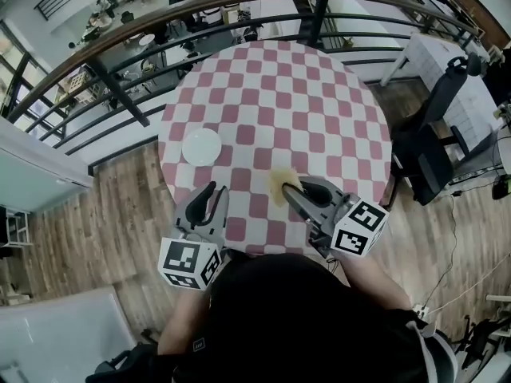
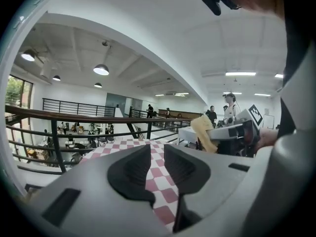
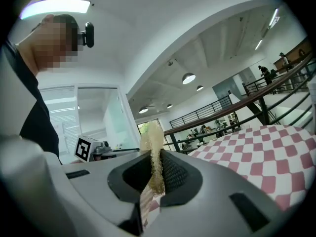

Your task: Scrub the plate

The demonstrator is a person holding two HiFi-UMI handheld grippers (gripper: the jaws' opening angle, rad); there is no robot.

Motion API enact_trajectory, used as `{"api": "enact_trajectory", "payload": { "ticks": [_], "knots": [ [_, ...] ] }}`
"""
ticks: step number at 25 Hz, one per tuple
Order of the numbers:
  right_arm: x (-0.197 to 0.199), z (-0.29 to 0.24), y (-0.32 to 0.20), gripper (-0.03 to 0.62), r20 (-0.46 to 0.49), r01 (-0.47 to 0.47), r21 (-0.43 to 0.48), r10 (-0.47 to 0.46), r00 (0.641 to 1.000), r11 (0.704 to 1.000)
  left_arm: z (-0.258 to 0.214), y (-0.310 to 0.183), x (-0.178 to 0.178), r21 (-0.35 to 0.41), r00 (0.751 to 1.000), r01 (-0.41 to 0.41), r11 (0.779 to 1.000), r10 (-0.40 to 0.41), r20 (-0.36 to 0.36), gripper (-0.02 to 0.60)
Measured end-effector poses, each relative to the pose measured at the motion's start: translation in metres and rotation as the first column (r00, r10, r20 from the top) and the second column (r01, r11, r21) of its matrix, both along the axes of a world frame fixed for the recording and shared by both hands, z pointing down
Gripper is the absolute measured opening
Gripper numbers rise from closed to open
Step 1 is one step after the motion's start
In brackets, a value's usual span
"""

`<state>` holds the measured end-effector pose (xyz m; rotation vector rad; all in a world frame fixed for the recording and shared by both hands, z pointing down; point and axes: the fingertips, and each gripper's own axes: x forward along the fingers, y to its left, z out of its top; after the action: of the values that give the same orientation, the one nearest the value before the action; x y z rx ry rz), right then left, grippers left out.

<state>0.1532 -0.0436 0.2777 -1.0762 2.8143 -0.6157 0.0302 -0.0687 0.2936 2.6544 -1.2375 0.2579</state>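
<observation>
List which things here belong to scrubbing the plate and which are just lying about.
Belong: plate; sponge, pinched in right gripper; empty left gripper.
Lying about: black chair; white desk; railing.

Bright, even light from ceiling lamps (image 2: 101, 69); strong fisheye bending, dark corners.

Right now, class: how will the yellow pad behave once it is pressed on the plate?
Pad is probably soft: the right gripper squeezes it thin. Its fibrous, ragged edge suggests it is light. Its free end will likely bend.
</observation>
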Motion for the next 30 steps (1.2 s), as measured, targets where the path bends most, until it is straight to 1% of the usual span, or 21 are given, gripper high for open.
{"api": "enact_trajectory", "payload": {
  "ticks": [2, 4, 7, 10, 20, 26, 30],
  "knots": [
    [0.002, -0.013, 0.004, 0.043, 0.012, -0.003, 0.029, 0.002, 1.0, 1.0, -0.012, 0.006, 0.004, 0.022, 1.0, -0.008, 1.0, 0.008, -0.009, 0.084],
    [0.005, -0.025, 0.006, 0.043, 0.004, -0.006, 0.067, 0.005, 1.0, 0.998, -0.023, 0.01, 0.006, 0.044, 1.0, -0.014, 0.999, 0.014, -0.011, 0.077],
    [0.007, -0.041, 0.006, 0.043, -0.019, -0.007, 0.125, 0.01, 1.0, 0.992, -0.037, 0.013, 0.01, 0.067, 0.999, -0.028, 0.997, 0.029, -0.018, 0.044],
    [0.008, -0.05, 0.007, 0.041, -0.027, -0.004, 0.161, 0.008, 1.0, 0.987, -0.043, 0.013, 0.015, 0.093, 0.999, -0.045, 0.995, 0.046, -0.01, 0.025],
    [0.011, -0.054, 0.004, 0.041, -0.052, -0.002, 0.183, 0.012, 0.999, 0.983, -0.055, 0.003, 0.031, 0.143, 0.997, -0.073, 0.987, 0.076, -0.011, 0.017],
    [0.014, -0.056, 0.004, 0.041, -0.052, -0.012, 0.189, 0.022, 0.998, 0.982, -0.055, 0.004, 0.038, 0.144, 0.996, -0.089, 0.986, 0.092, -0.013, 0.017],
    [0.014, -0.053, 0.004, 0.041, -0.05, -0.009, 0.182, 0.019, 0.999, 0.983, -0.054, 0.005, 0.038, 0.143, 0.996, -0.084, 0.986, 0.087, -0.012, 0.017]
  ]
}}
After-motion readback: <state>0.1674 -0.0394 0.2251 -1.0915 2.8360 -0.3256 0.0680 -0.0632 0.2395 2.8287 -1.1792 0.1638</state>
